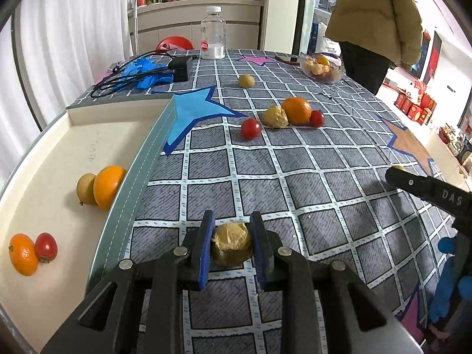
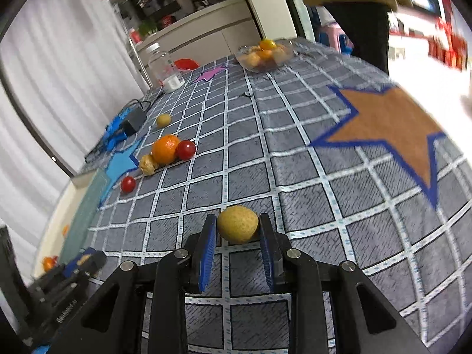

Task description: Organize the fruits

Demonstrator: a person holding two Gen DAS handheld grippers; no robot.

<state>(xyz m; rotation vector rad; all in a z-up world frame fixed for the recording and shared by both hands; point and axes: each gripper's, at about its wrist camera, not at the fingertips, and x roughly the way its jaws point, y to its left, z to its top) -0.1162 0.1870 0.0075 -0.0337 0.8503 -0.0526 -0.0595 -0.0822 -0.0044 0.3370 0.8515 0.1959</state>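
Fruits lie scattered over the desk (image 1: pixel 324 177), which is covered by a grey checked cloth with star patches. At 6 o'clock in the left wrist view, the left tool (image 1: pixel 231 237) is clamped on a wrinkled yellow-brown fruit (image 1: pixel 231 247), its blue pads touching both sides. At 9 o'clock sits a white tray (image 1: pixel 59 153) holding a yellow-green fruit (image 1: pixel 86 188) touching an orange (image 1: pixel 108 186), and toward 8 o'clock a small orange (image 1: pixel 23 254) touching a red tomato (image 1: pixel 46 247).

Toward 12 o'clock from the left tool a loose group rests on the cloth: a tomato (image 1: pixel 251 128), a wrinkled fruit (image 1: pixel 275 117), a large orange (image 1: pixel 296 111) and another tomato (image 1: pixel 316 118), the last three touching one another. Farther back lies a lone yellow fruit (image 1: pixel 246 80). A glass bowl (image 1: pixel 322 67) with fruit stands at 1 o'clock, a clear bottle (image 1: pixel 213 33) at 12 o'clock, and a black adapter (image 1: pixel 180 66) with blue gloves (image 1: pixel 144 72) at 11 o'clock.

In the right wrist view, the right tool (image 2: pixel 237 230) at 6 o'clock grips a smooth yellow fruit (image 2: pixel 237 227) between its pads, just above the cloth. A person in a tan jacket (image 1: pixel 374 14) stands beyond the desk's far edge.
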